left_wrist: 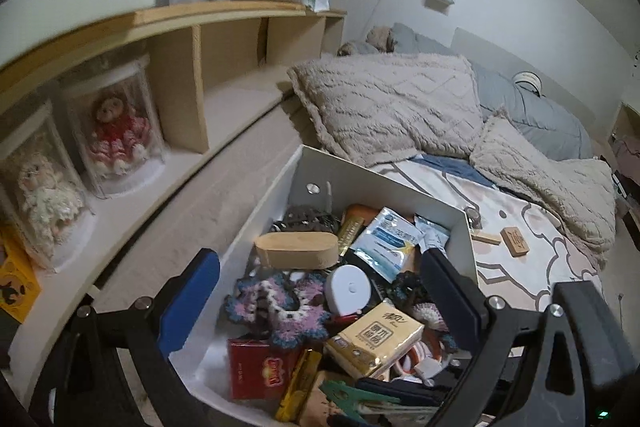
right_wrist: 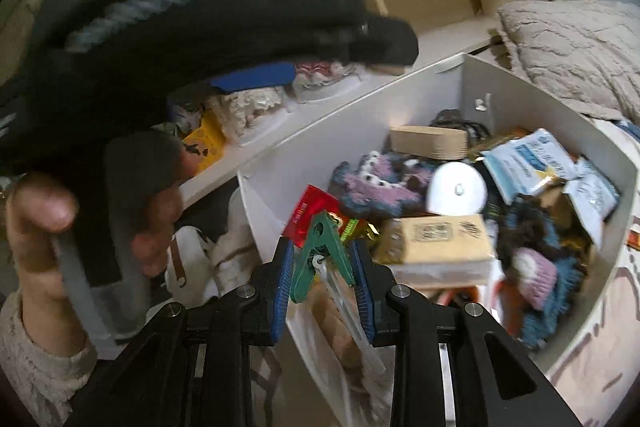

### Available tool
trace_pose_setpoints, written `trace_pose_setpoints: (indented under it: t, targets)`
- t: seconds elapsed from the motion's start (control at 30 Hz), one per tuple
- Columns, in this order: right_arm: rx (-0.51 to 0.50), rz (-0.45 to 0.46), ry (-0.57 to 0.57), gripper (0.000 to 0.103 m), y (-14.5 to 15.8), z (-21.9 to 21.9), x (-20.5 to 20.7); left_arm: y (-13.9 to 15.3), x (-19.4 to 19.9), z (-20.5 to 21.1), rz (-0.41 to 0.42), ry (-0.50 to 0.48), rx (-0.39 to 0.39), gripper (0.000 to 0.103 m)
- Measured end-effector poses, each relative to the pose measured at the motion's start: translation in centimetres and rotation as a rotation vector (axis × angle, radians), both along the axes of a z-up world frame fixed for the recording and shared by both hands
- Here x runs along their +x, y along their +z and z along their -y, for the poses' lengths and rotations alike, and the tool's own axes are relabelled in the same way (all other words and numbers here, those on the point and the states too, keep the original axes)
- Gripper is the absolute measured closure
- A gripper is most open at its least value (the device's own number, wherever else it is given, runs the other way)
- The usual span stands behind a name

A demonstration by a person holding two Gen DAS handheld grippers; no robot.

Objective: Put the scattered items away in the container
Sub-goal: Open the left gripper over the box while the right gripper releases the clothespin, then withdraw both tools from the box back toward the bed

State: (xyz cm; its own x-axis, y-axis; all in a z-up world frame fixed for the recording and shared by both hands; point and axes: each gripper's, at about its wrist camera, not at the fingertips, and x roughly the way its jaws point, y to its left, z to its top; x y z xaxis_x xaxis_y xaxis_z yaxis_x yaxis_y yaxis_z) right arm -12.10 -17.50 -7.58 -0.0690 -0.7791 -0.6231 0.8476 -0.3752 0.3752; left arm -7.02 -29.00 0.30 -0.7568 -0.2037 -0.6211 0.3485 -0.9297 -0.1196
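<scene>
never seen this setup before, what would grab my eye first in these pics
The white box on the bed, heaped with small clutter such as a yellow tissue pack and a crocheted purple piece, draws the eye first. In the right wrist view the right gripper is shut on a green clothespin at the box's near corner. On the shelf to the left stand two dolls in clear cases.

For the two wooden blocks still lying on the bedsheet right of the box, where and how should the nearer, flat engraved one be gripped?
Judging by the left wrist view, grip the engraved block across its two long side edges, coming from above. It lies flat on the bedsheet, so its broad face offers no pinch, and the slimmer block sits close on its left. The left gripper is open and free; the right gripper holds a green clip.
</scene>
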Motion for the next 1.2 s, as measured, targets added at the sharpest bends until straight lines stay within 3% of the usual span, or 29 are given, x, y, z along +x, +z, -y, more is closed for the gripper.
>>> trace_pose_setpoints:
  t: [0.17, 0.37, 0.43, 0.47, 0.5, 0.7, 0.73, 0.77, 0.8, 1.0, 1.2]
  targets:
    - [0.015, 0.005, 0.007, 0.074, -1.1, 1.5, 0.5, -0.1, 1.2, 1.0, -0.009, 0.061, -0.034, 0.002]
    - [0.031, -0.012, -0.035, 0.073, -2.1, 1.8, 1.0, -0.8, 1.6, 2.1, -0.008, 0.077, 0.035, 0.002]
    - [0.027, -0.012, -0.044, 0.050, -2.2, 1.6, 0.9, -0.8, 1.7, 2.1, -0.010, 0.078, 0.036, 0.002]
    - [0.022, -0.010, -0.042, 0.032, -2.1, 1.5, 1.0, -0.8, 1.7, 2.1, -0.011, 0.077, 0.034, 0.002]
    - [0.017, -0.014, -0.044, 0.025, -2.1, 1.4, 1.0, -0.8, 1.7, 2.1, -0.012, 0.076, 0.031, 0.002]
    - [-0.022, -0.057, -0.089, 0.023, -1.2, 0.2, 1.4, -0.9, 1.9, 1.6, -0.011, 0.075, 0.007, 0.002]
    - [-0.036, -0.069, -0.102, 0.017, -0.8, -0.2, 1.5, -0.9, 1.9, 1.6, -0.011, 0.076, 0.005, 0.002]
    - [-0.047, -0.081, -0.113, 0.003, -0.5, -0.5, 1.6, -0.9, 1.9, 1.5, -0.011, 0.078, 0.003, 0.002]
    - [-0.058, -0.095, -0.126, 0.000, -0.1, -0.8, 1.7, -0.8, 2.0, 1.5, -0.013, 0.080, 0.003, 0.002]
    - [-0.067, -0.203, -0.222, 0.000, 2.1, -3.0, 1.9, -0.5, 2.2, 0.9, -0.023, 0.093, -0.019, 0.002]
    - [-0.070, -0.236, -0.289, 0.000, 3.1, -5.7, 1.4, 0.2, 2.9, 0.2, -0.059, 0.100, -0.028, 0.000]
